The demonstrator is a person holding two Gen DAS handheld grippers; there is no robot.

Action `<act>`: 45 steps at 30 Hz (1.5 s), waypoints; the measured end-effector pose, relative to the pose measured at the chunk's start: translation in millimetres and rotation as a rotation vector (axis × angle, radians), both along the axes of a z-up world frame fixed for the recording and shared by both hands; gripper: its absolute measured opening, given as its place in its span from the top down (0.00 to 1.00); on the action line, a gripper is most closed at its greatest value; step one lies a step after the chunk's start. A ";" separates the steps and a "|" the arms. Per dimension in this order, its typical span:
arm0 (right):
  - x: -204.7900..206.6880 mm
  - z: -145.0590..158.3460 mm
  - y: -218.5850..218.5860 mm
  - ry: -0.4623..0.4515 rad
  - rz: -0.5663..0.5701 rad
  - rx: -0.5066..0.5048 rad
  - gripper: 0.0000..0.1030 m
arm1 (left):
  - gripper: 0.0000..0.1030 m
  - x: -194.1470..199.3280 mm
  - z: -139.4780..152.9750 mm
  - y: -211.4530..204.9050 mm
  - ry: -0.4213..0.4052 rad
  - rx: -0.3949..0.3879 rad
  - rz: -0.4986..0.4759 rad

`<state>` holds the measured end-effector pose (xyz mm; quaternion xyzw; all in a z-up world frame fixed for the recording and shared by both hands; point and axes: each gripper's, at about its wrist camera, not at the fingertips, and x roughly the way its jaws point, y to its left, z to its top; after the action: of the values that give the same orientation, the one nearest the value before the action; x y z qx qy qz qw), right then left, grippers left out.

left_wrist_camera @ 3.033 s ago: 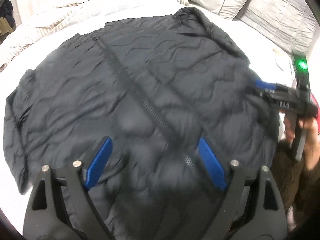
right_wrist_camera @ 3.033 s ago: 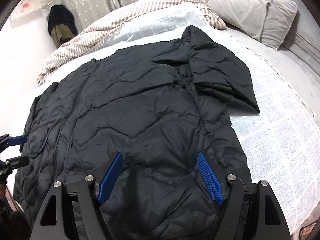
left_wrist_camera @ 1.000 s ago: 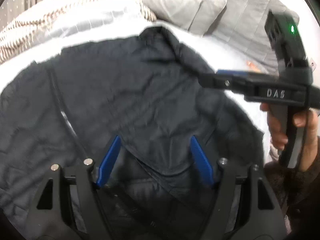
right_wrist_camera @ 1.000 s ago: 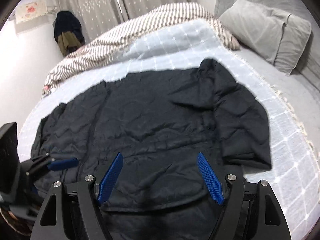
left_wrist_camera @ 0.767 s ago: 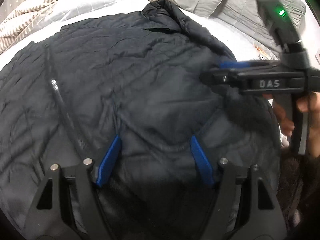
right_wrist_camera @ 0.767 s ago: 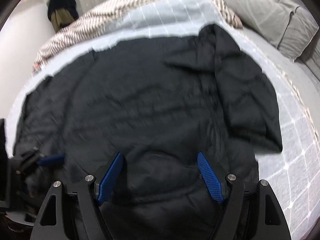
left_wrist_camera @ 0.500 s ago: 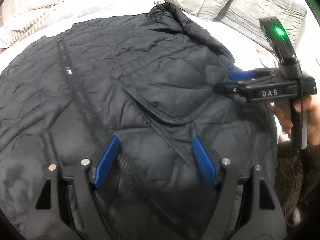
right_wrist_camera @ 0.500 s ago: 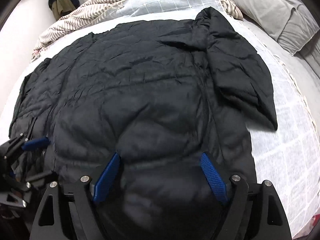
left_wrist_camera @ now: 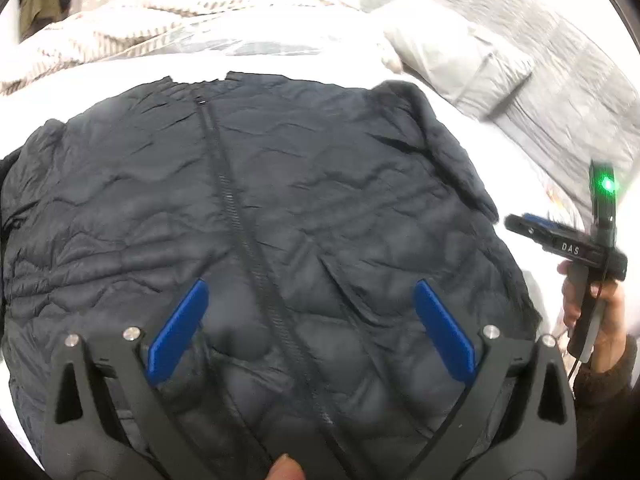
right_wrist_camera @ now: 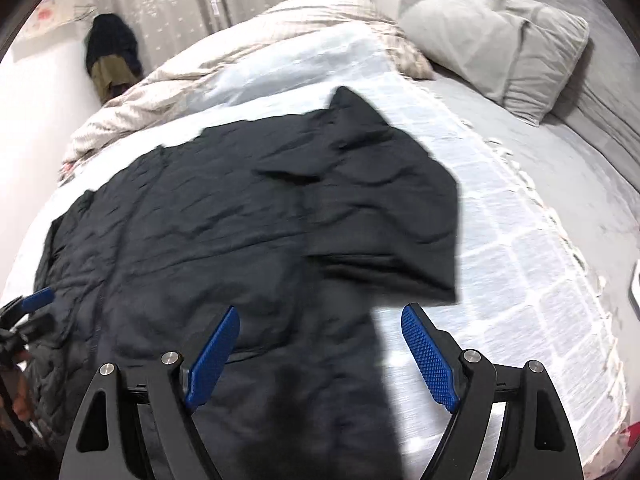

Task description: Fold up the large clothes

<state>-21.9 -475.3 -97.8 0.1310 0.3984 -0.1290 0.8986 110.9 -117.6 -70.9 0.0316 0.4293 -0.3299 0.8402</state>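
Left wrist view:
Garment: black quilted jacket (left_wrist_camera: 280, 208) lay flat on the bed (left_wrist_camera: 532, 184), filling mid-frame.
Axis: zipper (left_wrist_camera: 248, 240) ran upper centre to bottom centre, between the jaws.
Left gripper (left_wrist_camera: 310, 332): jaws opening wide, pads off the fabric, holding nothing.

Right wrist view:
Right gripper (right_wrist_camera: 320, 354): open, empty.
Relation: jacket's right edge lay between the jaws; folded sleeve (right_wrist_camera: 384, 216) just above, nearer this hand.

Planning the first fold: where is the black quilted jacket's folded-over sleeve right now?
In the right wrist view, the folded-over sleeve lies on the black quilted jacket's right side, its cuff edge beside the white grid-pattern blanket, below the grey pillow.
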 end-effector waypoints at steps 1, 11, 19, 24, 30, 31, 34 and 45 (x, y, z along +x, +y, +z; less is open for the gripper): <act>-0.6 -1.6 -11.4 0.009 -0.026 -0.005 0.18 | 0.01 4.3 -2.1 2.7 0.007 -0.004 0.015; 29.0 -22.0 -25.5 0.035 -0.014 0.033 0.19 | 0.01 23.0 -25.7 23.0 0.066 -0.024 0.084; 61.5 -45.2 -22.2 0.073 -0.002 0.032 0.34 | 0.01 21.7 -26.2 22.4 0.054 -0.027 0.075; 63.5 -45.5 -33.0 0.084 -0.015 0.029 0.66 | 0.01 18.4 -24.3 19.8 0.026 -0.020 0.067; 59.8 -28.1 -41.4 0.063 -0.049 -0.031 0.90 | 0.01 17.6 -23.9 20.7 0.008 -0.009 0.062; 57.8 -21.0 -44.7 0.051 -0.062 -0.044 0.91 | 0.01 17.6 -24.4 21.0 0.007 -0.005 0.062; 57.6 -0.5 -58.7 0.026 -0.094 -0.083 0.92 | 0.01 18.2 -25.3 22.1 0.004 0.002 0.061; 100.9 108.7 -184.7 0.013 -0.348 -0.349 0.93 | 0.01 22.5 -19.6 31.6 -0.032 0.007 0.090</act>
<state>79.0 -660.0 10.9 0.0398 0.3473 -0.3495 0.8693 133.4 -86.0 -90.5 0.0206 0.4177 -0.2899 0.8608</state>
